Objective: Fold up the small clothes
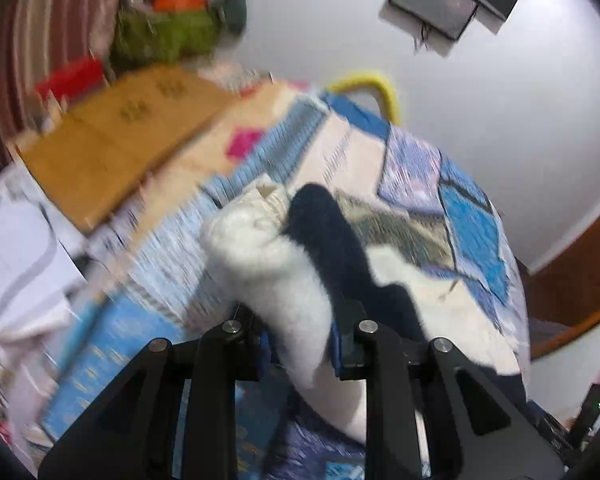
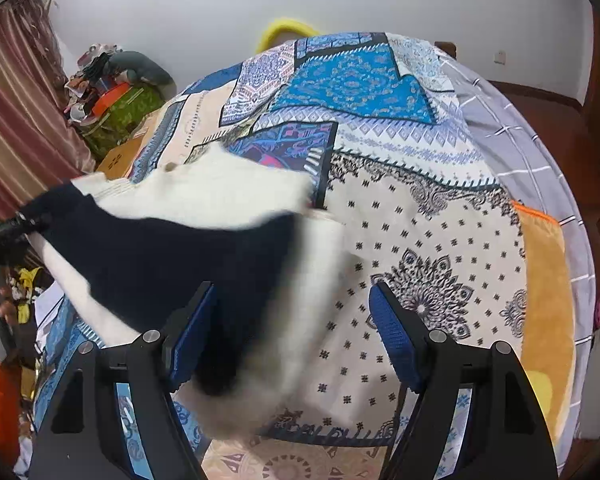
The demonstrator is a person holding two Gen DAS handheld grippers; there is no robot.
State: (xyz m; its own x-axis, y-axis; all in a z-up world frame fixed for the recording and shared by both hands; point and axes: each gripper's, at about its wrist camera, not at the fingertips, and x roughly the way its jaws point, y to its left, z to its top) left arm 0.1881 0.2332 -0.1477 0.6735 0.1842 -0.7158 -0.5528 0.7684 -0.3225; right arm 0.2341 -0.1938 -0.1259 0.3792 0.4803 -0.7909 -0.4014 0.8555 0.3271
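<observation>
Two handheld grippers work over a bed covered in a patchwork bedspread point(image 2: 420, 216) of blue, cream and black prints. One small garment point(image 1: 284, 280), white with a black section (knitted or fleecy, its exact shape blurred), is the thing being folded. The left gripper point(image 1: 300, 344) is clamped on a white part of it: both blue pads press the fabric, which bunches up past the fingertips, lifted off the bed, while the black part runs alongside and back down to the bedspread. From the right wrist camera the same garment point(image 2: 204, 240) stretches from the far left, where the other gripper pinches it, across to the right gripper's near finger. The right gripper point(image 2: 296, 340) has its jaws wide apart; the garment's edge lies under and between them, but neither pad presses on it.

Containers: one flat cardboard box point(image 1: 112, 140) lies beside the bed's left side, closed, contents hidden. Beyond it a green bundle point(image 1: 164, 36) carries an orange item on top; what it holds cannot be told.

Edges and room: the right half of the bedspread is open. A grey checked sheet point(image 2: 516, 148) borders it, and an orange cushion point(image 2: 544, 292) lies along the right edge. One yellow hoop point(image 2: 284, 28) peeks over the far edge, against a white wall.
</observation>
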